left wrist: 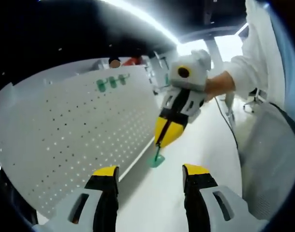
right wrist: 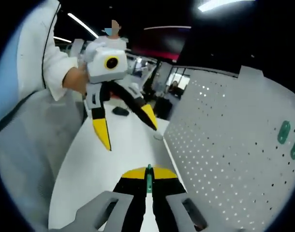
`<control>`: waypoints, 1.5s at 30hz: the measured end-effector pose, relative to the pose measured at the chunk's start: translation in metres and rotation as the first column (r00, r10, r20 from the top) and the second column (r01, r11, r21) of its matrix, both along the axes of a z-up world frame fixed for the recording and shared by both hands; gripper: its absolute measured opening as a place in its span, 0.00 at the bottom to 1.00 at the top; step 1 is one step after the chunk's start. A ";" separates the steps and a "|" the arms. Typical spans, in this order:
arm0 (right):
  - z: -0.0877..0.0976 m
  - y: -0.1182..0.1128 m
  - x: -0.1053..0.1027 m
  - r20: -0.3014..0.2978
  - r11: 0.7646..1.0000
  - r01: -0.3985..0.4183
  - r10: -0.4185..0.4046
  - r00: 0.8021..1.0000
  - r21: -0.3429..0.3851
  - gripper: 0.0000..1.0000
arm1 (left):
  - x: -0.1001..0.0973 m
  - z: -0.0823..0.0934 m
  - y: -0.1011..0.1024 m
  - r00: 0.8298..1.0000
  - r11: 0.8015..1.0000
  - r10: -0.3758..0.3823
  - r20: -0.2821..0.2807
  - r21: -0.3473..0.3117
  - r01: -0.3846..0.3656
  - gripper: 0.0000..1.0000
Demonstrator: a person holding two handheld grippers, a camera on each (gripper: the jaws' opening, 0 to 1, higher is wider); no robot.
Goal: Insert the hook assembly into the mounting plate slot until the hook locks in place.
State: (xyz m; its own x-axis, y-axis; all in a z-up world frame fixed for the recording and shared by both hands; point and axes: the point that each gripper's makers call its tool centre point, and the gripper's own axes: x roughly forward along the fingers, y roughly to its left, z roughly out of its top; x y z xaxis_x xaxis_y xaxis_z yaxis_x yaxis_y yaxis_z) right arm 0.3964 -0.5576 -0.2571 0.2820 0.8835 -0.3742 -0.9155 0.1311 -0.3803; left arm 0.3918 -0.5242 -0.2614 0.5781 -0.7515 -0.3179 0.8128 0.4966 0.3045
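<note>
The white perforated mounting plate (left wrist: pixel 80 135) stands upright on the left of the left gripper view, with green hooks (left wrist: pixel 111 82) mounted near its top. My right gripper (left wrist: pixel 159 144) reaches in from the right, shut on a green hook assembly (left wrist: pixel 157 158) held low by the plate's bottom edge, just over the white table (left wrist: pixel 191 145). My left gripper (left wrist: pixel 151 170) is open with nothing between its fingers. In the right gripper view my right gripper (right wrist: pixel 147 174) pinches the green hook assembly (right wrist: pixel 148 182). The left gripper (right wrist: pixel 126 125) hangs open ahead, and the plate (right wrist: pixel 234 145) is on the right with green hooks (right wrist: pixel 283 131).
A person in a white sleeve (right wrist: pixel 51 63) stands at the table's left side in the right gripper view. A dark small object (right wrist: pixel 121 111) and a pale round piece (right wrist: pixel 158 137) lie farther along the table (right wrist: pixel 99 169). Office chairs and desks stand beyond.
</note>
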 end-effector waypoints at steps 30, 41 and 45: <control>0.014 0.026 -0.041 -0.023 0.988 -0.153 0.152 0.988 -0.022 0.00 | -0.018 -0.018 -0.023 0.981 0.980 -0.194 -0.014 0.050 0.195 0.31; 0.012 0.028 -0.047 -0.038 0.985 -0.173 0.172 0.984 -0.022 0.00 | -0.020 -0.022 -0.024 0.977 0.975 -0.210 -0.021 0.063 0.211 0.23; 0.012 0.027 -0.048 -0.040 0.984 -0.176 0.175 0.984 -0.021 0.00 | -0.021 -0.024 -0.024 0.976 0.973 -0.218 -0.025 0.067 0.219 0.21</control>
